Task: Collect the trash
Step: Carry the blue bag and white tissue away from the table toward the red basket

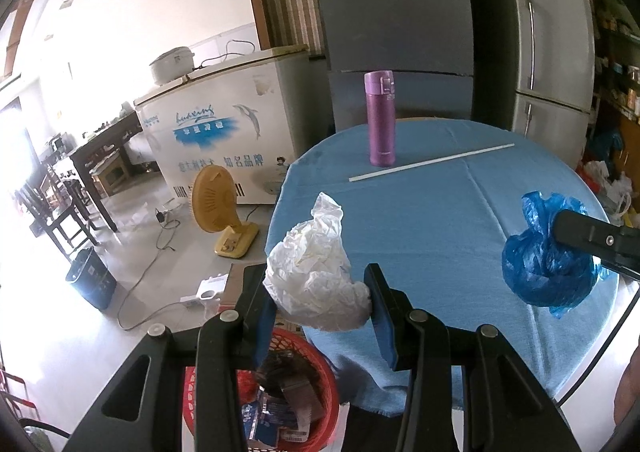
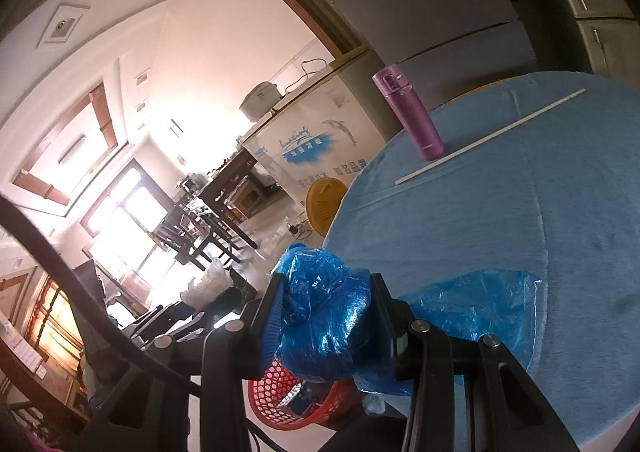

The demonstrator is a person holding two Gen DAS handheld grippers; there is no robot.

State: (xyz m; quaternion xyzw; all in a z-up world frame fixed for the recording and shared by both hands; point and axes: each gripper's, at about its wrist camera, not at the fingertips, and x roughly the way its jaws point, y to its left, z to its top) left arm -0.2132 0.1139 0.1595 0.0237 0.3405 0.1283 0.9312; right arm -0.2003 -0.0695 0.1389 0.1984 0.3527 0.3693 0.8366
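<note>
Crumpling white trash: a wrinkled, papery white plastic wad is held over the near-left edge of the table, above the basket.
Blue trash: a glossy, crinkled blue plastic bag, bunched, is lifted beside the table's near rim.
Basket: a red lattice plastic basket on the floor under the edge, holding wrappers.
Table: round, under a smooth blue cloth; its middle is bare.
Far side: an upright purple flask just beside a thin white stick.
Left gripper: clenched on the white wad.
Right gripper: clamped around the blue bag.
</note>
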